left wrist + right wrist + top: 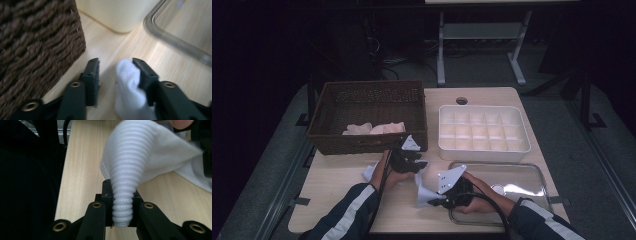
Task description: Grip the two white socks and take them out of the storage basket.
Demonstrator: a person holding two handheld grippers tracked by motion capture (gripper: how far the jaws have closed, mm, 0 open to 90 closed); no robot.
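A white ribbed sock lies stretched between my two grippers on the wooden table. My right gripper is shut on one bunched end of the sock, which is squeezed between its jaws. My left gripper sits just in front of the basket. In the left gripper view its jaws stand apart: the sock rests against the right-hand jaw, with a gap to the other. More white cloth shows left of the left hand.
A brown wicker basket at the back left holds pale cloths. A white box with several compartments stands at the back right. A clear tray lies in front of it, under the right hand.
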